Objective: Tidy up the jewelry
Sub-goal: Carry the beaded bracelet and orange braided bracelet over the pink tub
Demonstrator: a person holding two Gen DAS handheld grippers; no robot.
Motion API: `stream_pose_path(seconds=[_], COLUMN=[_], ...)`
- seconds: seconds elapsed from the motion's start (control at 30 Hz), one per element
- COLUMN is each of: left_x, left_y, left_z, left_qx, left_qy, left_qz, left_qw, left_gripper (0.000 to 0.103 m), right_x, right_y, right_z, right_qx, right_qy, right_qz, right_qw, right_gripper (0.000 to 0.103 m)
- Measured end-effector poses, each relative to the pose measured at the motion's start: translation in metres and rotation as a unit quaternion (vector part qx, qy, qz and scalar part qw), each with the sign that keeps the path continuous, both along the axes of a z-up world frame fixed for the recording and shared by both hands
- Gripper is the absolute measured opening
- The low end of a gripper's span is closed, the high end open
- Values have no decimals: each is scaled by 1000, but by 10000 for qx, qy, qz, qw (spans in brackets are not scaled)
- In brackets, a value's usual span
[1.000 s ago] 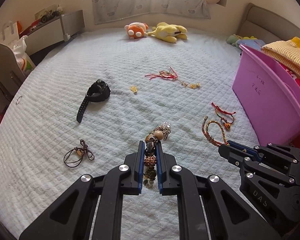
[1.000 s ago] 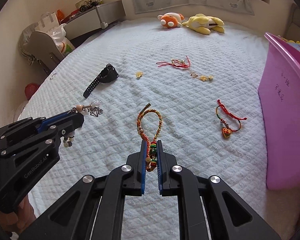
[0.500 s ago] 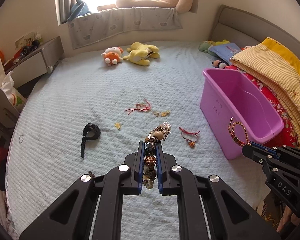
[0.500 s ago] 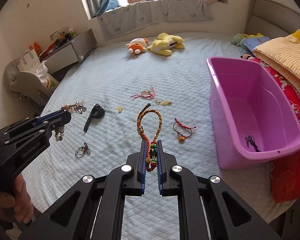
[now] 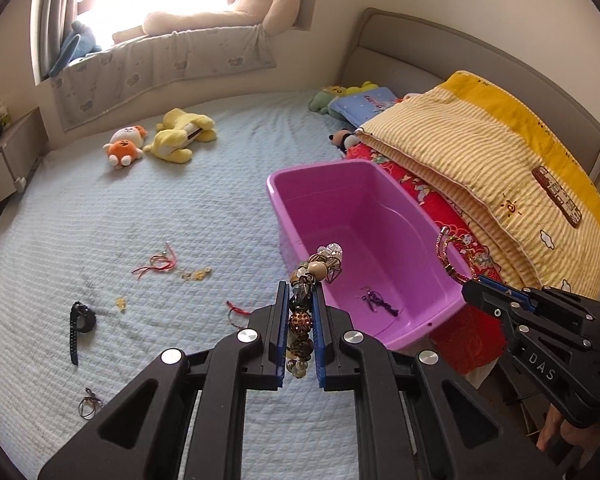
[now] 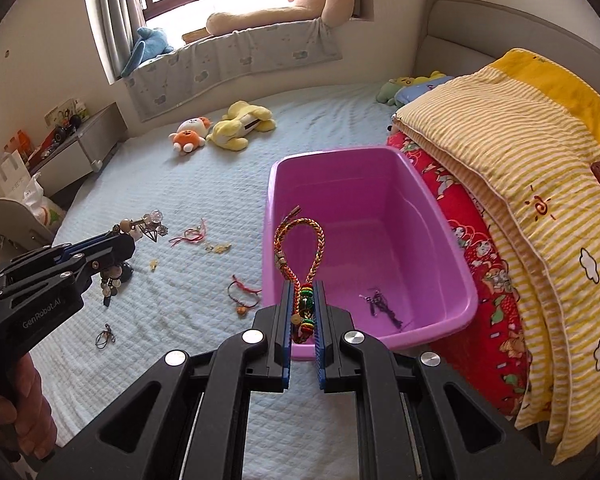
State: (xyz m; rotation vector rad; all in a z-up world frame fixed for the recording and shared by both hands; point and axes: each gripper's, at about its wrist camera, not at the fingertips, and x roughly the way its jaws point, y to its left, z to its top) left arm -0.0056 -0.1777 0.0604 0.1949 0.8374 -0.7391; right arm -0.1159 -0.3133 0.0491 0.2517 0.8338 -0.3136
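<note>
- Both our grippers have risen since a second ago: the bed cover filled the views then, and now the whole pink bin (image 6: 466, 280) and the window sill show.
- Our left gripper (image 5: 300, 336) is clamped on the beaded bracelet (image 5: 302, 320), held above the bed cover (image 5: 120, 220) just beside the bin's near corner; its lowest beads are half hidden between the pads.
- Our right gripper (image 6: 303, 312) is clamped on the braided cord bracelet (image 6: 300, 240), whose loop stands up in front of the bin's left wall.
- Inside the bin lies one small dark piece (image 6: 382, 306), too tangled to make out.
- On the cover remain a black watch (image 5: 78, 322), a red string piece (image 5: 160, 264), a red bracelet (image 6: 244, 294) and a dark cord (image 6: 105, 336).
- Part of a hand (image 6: 24, 412) shows, cut off at the lower left edge.
</note>
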Motion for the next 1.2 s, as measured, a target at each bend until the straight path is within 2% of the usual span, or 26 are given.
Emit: stream_pose_path(seconds=[0.07, 0.2, 0.37, 0.6, 0.9, 1.07, 1.13, 1.17, 1.2], left_x=[-2, 2, 16, 32, 52, 62, 62, 62, 62], left_y=[-30, -82, -123, -153, -176, -182, -182, -182, -182], left_z=[-1, -13, -35, -68, -97, -110, -110, -108, -106], left_qx=[57, 201, 404, 825, 1028, 1201, 1247, 1268, 1290], left_qy=[15, 310, 739, 1208, 1475, 1733, 1681, 1628, 1552], left_qz=[66, 336, 751, 997, 1003, 1077, 1106, 1103, 1109], left_qw=[10000, 9988, 9936, 9842, 9786, 9716, 9716, 9722, 9731], left_gripper=[11, 11, 11, 11, 11, 12, 17, 30, 49], right_x=[6, 22, 47, 77, 102, 110, 112, 113, 113], right_y=[-28, -77, -121, -149, -169, -172, -172, -173, -173], right_z=[-3, -12, -35, -69, -107, -121, -124, -124, -124], right_qx=[23, 184, 397, 771, 1061, 1102, 1146, 1091, 1053], right_qy=[76, 196, 473, 978, 1409, 1655, 1741, 1758, 1759], right_qz=[121, 469, 1002, 1249, 1022, 1029, 1058, 1054, 1043], right_qw=[9999, 9985, 9930, 9843, 9790, 9746, 9723, 9727, 9732], right_gripper=[9, 9, 9, 9, 9, 10, 21, 30, 36])
